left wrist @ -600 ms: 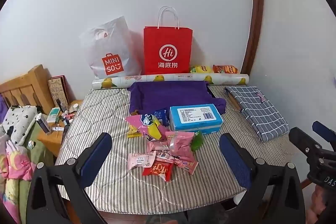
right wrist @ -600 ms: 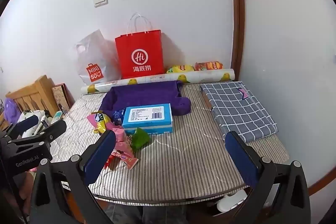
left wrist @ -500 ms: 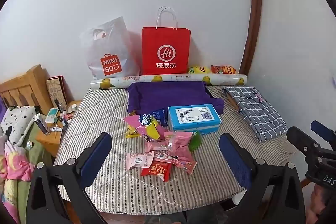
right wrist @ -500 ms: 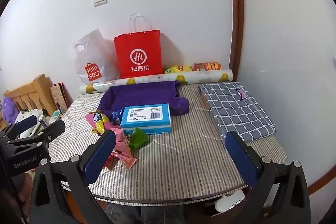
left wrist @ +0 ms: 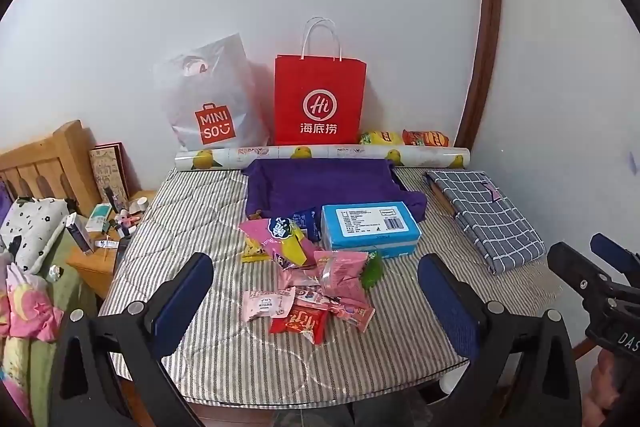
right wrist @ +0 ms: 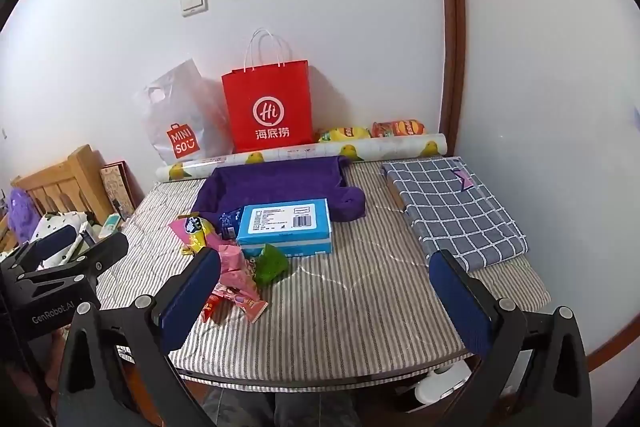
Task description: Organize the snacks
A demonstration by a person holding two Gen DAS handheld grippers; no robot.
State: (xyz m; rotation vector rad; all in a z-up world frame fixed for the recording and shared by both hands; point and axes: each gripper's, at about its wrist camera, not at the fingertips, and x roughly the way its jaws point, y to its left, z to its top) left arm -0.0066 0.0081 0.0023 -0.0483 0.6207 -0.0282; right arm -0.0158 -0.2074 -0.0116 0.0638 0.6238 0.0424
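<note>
Left wrist view: left gripper low in frame, jaws wide apart, empty; snack pile at centre, on striped table, touching blue box.
Right wrist view: right gripper low in frame, jaws apart, empty; snack pile centre-left; red bag at upper centre.

Both views have drifted slightly rightward; snack pile untouched.

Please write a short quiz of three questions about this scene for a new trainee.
1. True or false: the left tool is open and holds nothing.
2. What lies under the far edge of the blue box? A) purple cloth B) checked cloth C) red bag
3. Fill in: the green packet lies just in front of the ____.

Key: 1 true; 2 A, the purple cloth; 3 blue box.
</note>
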